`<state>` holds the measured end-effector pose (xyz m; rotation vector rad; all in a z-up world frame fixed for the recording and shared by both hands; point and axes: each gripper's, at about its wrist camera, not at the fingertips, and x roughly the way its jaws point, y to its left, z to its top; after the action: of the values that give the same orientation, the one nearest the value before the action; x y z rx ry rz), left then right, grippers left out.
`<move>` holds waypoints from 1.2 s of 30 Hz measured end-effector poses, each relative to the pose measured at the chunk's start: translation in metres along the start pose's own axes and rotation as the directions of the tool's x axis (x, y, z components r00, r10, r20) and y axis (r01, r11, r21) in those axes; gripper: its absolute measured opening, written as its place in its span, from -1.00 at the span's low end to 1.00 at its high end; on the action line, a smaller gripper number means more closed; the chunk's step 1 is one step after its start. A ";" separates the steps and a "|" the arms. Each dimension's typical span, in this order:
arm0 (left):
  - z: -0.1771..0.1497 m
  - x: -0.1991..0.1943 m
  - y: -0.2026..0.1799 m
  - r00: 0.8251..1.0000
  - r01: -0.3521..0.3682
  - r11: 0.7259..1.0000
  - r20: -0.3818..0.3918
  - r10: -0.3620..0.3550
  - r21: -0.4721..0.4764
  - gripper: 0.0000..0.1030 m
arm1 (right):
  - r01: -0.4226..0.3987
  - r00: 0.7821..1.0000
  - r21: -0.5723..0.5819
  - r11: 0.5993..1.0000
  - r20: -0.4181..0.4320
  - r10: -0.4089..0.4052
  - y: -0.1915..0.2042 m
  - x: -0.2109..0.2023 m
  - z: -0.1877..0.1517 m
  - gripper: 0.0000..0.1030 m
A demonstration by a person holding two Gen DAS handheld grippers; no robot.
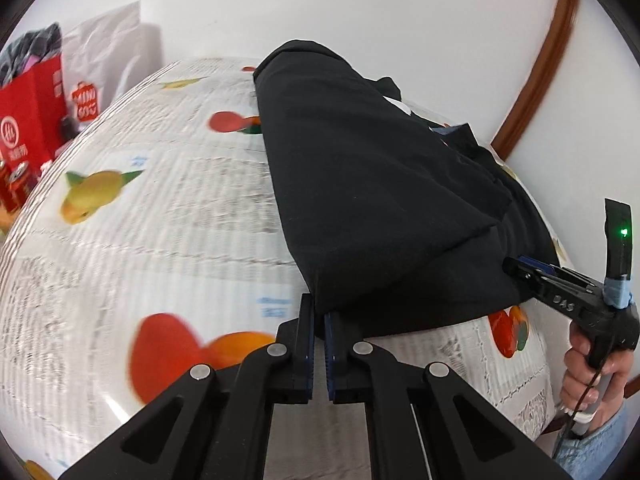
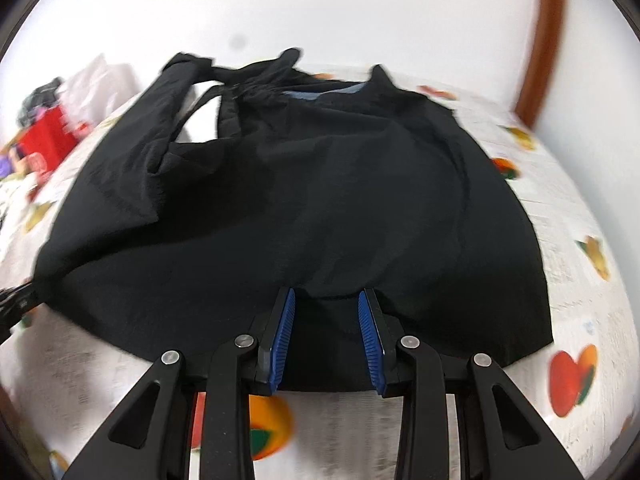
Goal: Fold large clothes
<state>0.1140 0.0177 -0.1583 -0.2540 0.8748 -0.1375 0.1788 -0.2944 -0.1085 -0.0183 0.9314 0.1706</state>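
A large black garment (image 1: 372, 184) lies folded on the table with the fruit-print cloth (image 1: 152, 216). My left gripper (image 1: 319, 312) is shut on the garment's near corner. In the right wrist view the garment (image 2: 304, 200) spreads wide, with a blue inner collar at the far edge. My right gripper (image 2: 326, 300) is open, its blue pads (image 2: 285, 328) apart over the garment's near hem; black cloth lies between them. The right gripper also shows in the left wrist view (image 1: 520, 268) at the garment's right edge. The left gripper's tip shows at the right wrist view's left edge (image 2: 16, 300).
A red paper bag (image 1: 32, 116) and a white bag (image 1: 100, 76) stand at the table's far left, with red cans (image 1: 16, 184) beside them. A white wall and a brown curved frame (image 1: 536, 76) lie behind the table. The person's hand (image 1: 588, 364) holds the right gripper.
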 end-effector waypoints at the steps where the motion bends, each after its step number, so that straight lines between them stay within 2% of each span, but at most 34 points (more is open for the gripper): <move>1: 0.000 -0.002 0.002 1.000 0.005 1.000 -0.005 -0.005 -0.003 -0.88 | -0.031 1.000 0.002 1.000 0.003 0.031 -0.002 -0.005 0.003 -0.34; 3: -0.002 -0.004 0.004 1.000 0.018 1.000 -0.018 -0.018 -0.005 -0.84 | -0.074 0.996 -0.005 0.997 0.050 0.074 -0.004 -0.018 0.009 -0.27; 6: -0.007 -0.009 0.001 0.999 0.039 0.999 -0.020 -0.039 0.000 -0.71 | -0.118 0.988 -0.037 0.992 0.096 0.121 0.008 -0.031 0.019 0.21; 8: -0.009 -0.012 -0.002 0.999 0.046 0.999 -0.014 -0.045 0.006 -0.38 | -0.164 0.979 -0.072 0.984 0.111 0.171 0.015 -0.032 0.029 0.33; 9: -0.008 -0.013 -0.004 0.998 0.057 0.998 -0.011 -0.057 0.008 -0.26 | -0.173 0.977 -0.083 0.982 0.109 0.181 0.025 -0.032 0.030 0.34; 10: -0.005 -0.014 0.001 0.998 0.066 0.998 -0.006 -0.066 0.007 -0.03 | -0.181 0.976 -0.090 0.979 0.105 0.190 0.032 -0.032 0.030 0.35; 11: 0.000 -0.010 0.007 0.997 0.073 0.997 0.000 -0.073 0.009 0.06 | -0.185 0.976 -0.089 0.979 0.096 0.194 0.040 -0.026 0.035 0.35; 16: 0.011 0.003 -0.004 0.995 0.096 0.994 -0.024 -0.094 0.059 0.09 | -0.235 0.971 -0.043 0.971 0.036 0.237 0.057 0.003 0.047 0.34; 19: 0.014 0.011 -0.013 0.994 0.106 0.992 -0.032 -0.104 0.074 0.26 | -0.249 0.968 -0.038 0.968 0.023 0.250 0.065 0.019 0.054 0.06; 21: 0.015 0.016 -0.022 0.995 0.098 0.991 -0.030 -0.096 0.093 0.34 | -0.236 0.971 -0.063 0.970 0.029 0.238 0.076 0.023 0.058 -0.36; 23: 0.014 0.021 -0.031 0.998 0.065 0.989 -0.026 -0.062 0.134 0.44 | -0.205 0.976 -0.100 0.974 0.052 0.211 0.084 0.019 0.058 -0.63; 27: 0.010 0.025 -0.045 1.000 -0.023 0.978 -0.016 0.026 0.208 0.44 | -0.181 0.975 -0.132 0.975 0.106 0.196 0.089 0.001 0.057 -0.74; 31: 0.009 0.025 -0.049 0.997 -0.068 0.972 -0.016 0.073 0.223 0.44 | -0.186 0.969 -0.136 0.973 0.139 0.204 0.087 -0.015 0.054 -0.77; 36: 0.008 0.030 -0.058 0.990 -0.135 0.953 -0.014 0.144 0.271 0.49 | -0.217 0.951 -0.115 0.969 0.200 0.237 0.075 -0.035 0.049 -0.82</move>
<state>0.1382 -0.0433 -0.1599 0.0657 0.8931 -0.1283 0.1852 -0.2207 -0.0468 0.0228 0.7098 0.4216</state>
